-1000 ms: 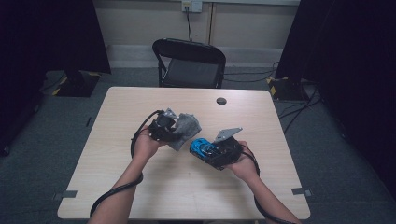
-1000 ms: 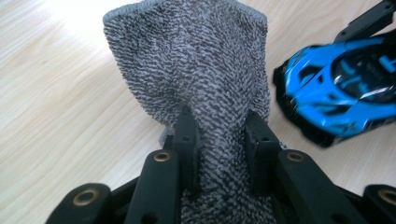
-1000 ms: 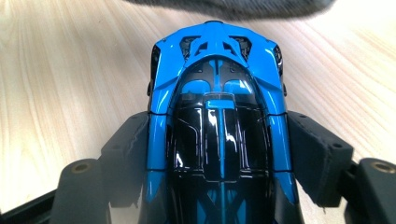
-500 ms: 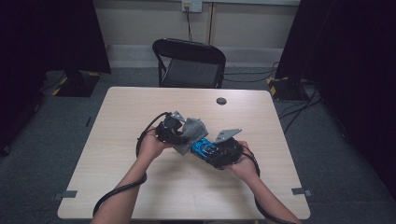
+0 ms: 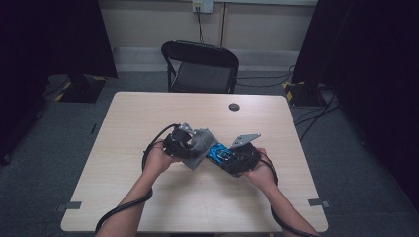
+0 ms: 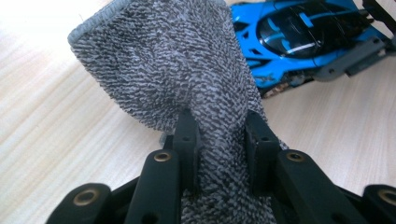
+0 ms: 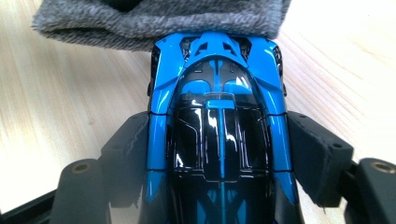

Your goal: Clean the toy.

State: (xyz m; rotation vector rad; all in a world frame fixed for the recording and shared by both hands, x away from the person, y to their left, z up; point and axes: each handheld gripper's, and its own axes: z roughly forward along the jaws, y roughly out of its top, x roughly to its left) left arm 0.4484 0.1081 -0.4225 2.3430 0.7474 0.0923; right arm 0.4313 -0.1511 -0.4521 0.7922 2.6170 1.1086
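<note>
A blue and black toy car (image 7: pixel 219 126) sits between the jaws of my right gripper (image 7: pixel 219 154), which is shut on its two sides. In the high view the toy car (image 5: pixel 219 153) lies near the table's middle, held by the right gripper (image 5: pixel 232 159). A grey towelling cloth (image 6: pixel 182 70) is pinched by my left gripper (image 6: pixel 223 140), shut on a fold of it. The cloth (image 5: pixel 198 145) hangs from the left gripper (image 5: pixel 190 143) and meets the car's far end. In the right gripper view the cloth (image 7: pixel 154 21) lies across the car's front.
A light wooden table (image 5: pixel 148 197) carries both hands. A small dark round disc (image 5: pixel 234 106) lies near its far edge. A black folding chair (image 5: pixel 200 66) stands behind the table. Cables trail from both grippers toward the near edge.
My left gripper with the cloth has shifted right, toward the car, until the cloth touches it. The right gripper and the car have stayed in place.
</note>
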